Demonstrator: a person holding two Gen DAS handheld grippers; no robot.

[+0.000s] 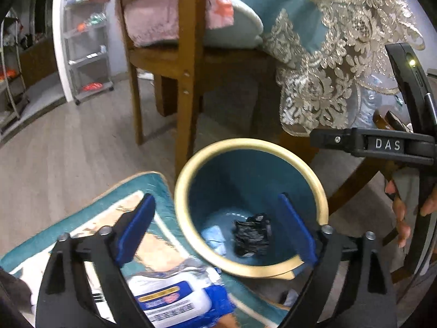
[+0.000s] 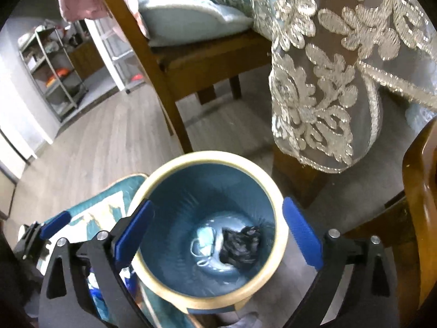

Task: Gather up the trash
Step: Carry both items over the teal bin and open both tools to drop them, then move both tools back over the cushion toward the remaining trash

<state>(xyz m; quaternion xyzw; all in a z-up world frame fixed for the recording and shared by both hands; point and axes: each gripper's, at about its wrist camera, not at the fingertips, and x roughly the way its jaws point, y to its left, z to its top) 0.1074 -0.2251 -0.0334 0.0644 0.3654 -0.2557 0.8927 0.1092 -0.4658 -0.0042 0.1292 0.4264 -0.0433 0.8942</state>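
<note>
Wood floor [image 2: 90,142] is carrying one rug [image 1: 153,186] and one bin [image 2: 153,180], lower centre, holding two scraps. Both hand-held grippers, left [image 1: 215,229] and right [image 2: 218,240], are gaping wide, empty.

Left gripper [image 1: 218,227] and right gripper [image 2: 218,237], both tilted downward, blue fingers [image 1: 136,227] spread wide, nothing between.
</note>
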